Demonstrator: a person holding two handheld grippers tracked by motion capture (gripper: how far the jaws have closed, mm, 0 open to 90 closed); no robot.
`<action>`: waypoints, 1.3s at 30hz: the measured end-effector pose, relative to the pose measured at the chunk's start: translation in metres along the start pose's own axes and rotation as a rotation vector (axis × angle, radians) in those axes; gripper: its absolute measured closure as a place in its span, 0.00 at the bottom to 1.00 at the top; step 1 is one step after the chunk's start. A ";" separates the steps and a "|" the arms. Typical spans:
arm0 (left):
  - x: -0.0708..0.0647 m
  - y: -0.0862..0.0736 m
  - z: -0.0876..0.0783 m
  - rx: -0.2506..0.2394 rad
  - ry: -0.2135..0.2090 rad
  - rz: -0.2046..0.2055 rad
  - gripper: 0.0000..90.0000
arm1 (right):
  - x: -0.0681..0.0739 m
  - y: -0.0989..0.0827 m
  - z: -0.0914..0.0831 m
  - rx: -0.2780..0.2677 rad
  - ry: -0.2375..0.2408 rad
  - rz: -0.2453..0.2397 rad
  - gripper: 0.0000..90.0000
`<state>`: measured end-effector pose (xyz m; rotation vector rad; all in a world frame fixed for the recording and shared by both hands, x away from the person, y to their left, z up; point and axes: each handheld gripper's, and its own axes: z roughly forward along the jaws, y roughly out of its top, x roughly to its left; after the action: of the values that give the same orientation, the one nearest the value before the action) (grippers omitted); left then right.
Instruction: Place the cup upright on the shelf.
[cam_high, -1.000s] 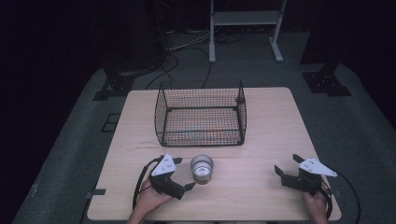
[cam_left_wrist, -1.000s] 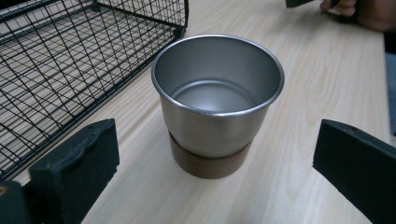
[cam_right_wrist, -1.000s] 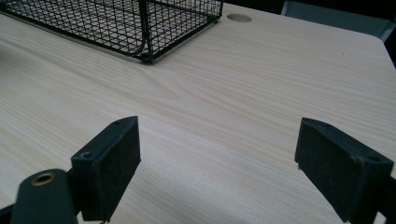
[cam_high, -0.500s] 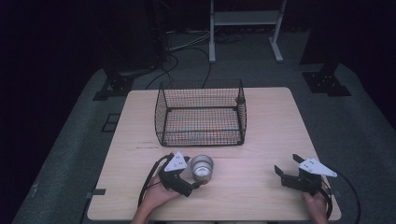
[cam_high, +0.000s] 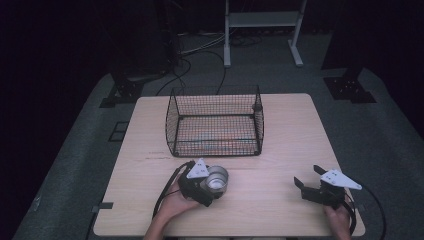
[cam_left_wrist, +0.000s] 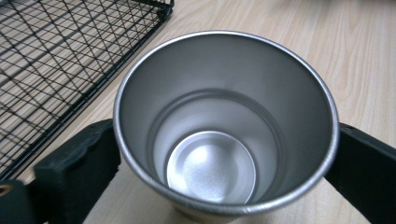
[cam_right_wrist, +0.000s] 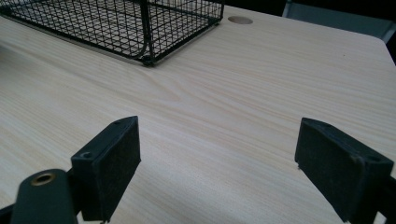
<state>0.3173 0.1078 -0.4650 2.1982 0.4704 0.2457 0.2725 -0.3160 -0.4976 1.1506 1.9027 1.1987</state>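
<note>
One counter (cam_high: 280, 130) is carrying everything here, and the largest thing on it, the wire basket (cam_high: 215, 122), is sitting near the far edge, holding no cup. That tells me the work is barely beginning: nothing is being moved into the basket yet.

The cup (cam_high: 217, 179), a steel one standing upright with its mouth up, is resting on the counter near the near edge, left of centre, just in front of the basket's near wall and apart from it. The left tongs (cam_high: 207, 186) are straddling it. In the left gripper view the cup (cam_left_wrist: 224, 126) is sitting between the two black jaws, which have just been closing in on it; they are lying right at its sides, but whether the pads are pressing I cannot tell.

The right tongs (cam_high: 306, 184) are waiting near the near right corner, jaws wide apart with only bare wood between them.

Left to do, as I judge it: clamping, lifting, carrying over the wall, and setting down inside.
</note>
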 end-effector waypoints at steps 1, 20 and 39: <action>0.000 0.000 0.000 0.000 0.000 0.000 0.02 | 0.000 0.000 0.000 0.000 0.000 0.001 0.15; 0.002 0.010 0.003 0.035 -0.032 0.013 0.20 | 0.000 0.000 0.000 -0.003 0.002 0.003 0.15; 0.007 0.041 -0.016 0.010 -0.062 0.027 0.20 | -0.001 0.000 0.000 -0.002 0.001 0.010 0.15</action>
<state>0.3288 0.0988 -0.4228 2.2167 0.4091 0.1898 0.2728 -0.3170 -0.4976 1.1595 1.8982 1.2070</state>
